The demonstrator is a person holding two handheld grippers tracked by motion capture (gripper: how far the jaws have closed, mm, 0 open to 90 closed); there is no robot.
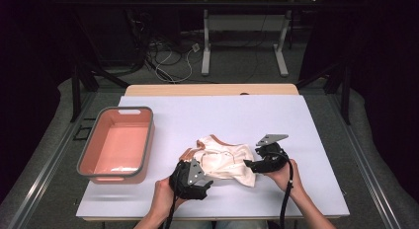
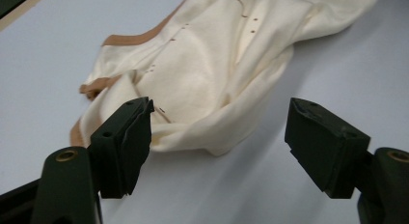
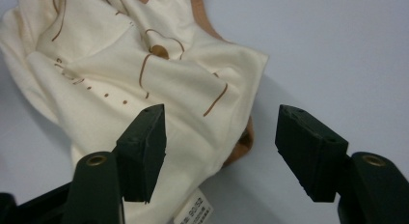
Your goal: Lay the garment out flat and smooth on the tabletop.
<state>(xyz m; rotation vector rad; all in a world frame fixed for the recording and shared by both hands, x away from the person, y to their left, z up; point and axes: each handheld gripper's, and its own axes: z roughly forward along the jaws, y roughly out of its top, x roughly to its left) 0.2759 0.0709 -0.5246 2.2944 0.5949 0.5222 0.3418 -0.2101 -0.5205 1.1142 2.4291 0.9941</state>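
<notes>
a small cream garment (image 1: 223, 160) lies crumpled on the pale lavender table top (image 1: 276, 120), near the front edge and between the two grippers. its cloth is a soft matte knit, bunched into rounded folds, with a tan band of trim (image 2: 137, 39) along its curved edges and thin brown stitched lines and dots across the front. in the right gripper view a white label (image 3: 194, 213) with small print pokes out of the fold nearest the camera, and a brown outline motif (image 3: 159, 45) sits higher on the fabric.

the left gripper (image 2: 219, 142) sits at the garment's near left corner. its two black blocky jaws stand wide apart, with nothing pinched between them; the left jaw is just beside a folded edge of cloth, and the right one is over bare table. the right gripper (image 3: 222, 147) is at the garment's right side, its jaws likewise spread, the left jaw over the cloth and the right over bare table; nothing is clamped. in the high view each gripper is a black angular body topped by a grey three-cornered plate (image 1: 271, 139), held in a bare hand, with a dark cable trailing back along the forearm.

well to the left stands a rectangular salmon-pink plastic bin (image 1: 99, 140) with a grey rim, rounded corners and a slot handle at its far end.
</notes>
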